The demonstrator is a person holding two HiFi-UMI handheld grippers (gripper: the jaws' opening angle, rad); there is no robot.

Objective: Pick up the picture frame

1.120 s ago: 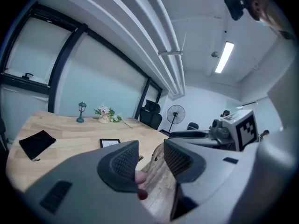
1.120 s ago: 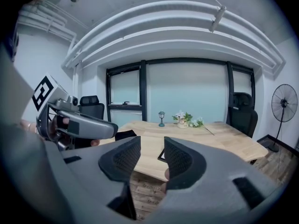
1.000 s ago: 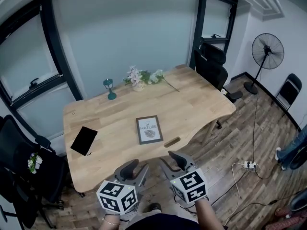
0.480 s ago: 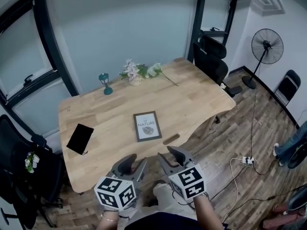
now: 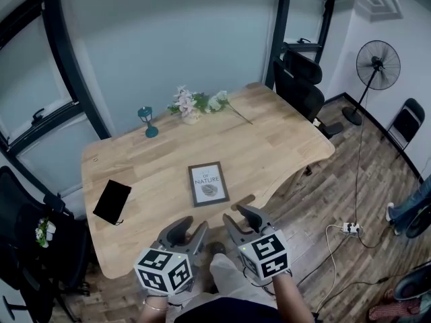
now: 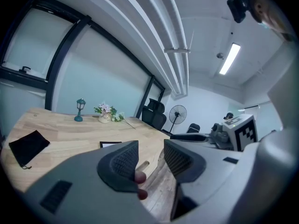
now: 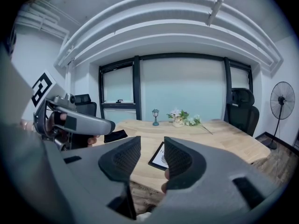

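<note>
picture frame [image 5: 208, 184] flat on table [image 5: 283, 140]; both grippers [image 5: 185, 233] [image 5: 241, 222] open, empty.

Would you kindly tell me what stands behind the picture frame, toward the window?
Behind the picture frame, near the far edge of the table, stand a small teal lantern and a pot of pale flowers. Whatever lies beneath the frame is covered.
</note>
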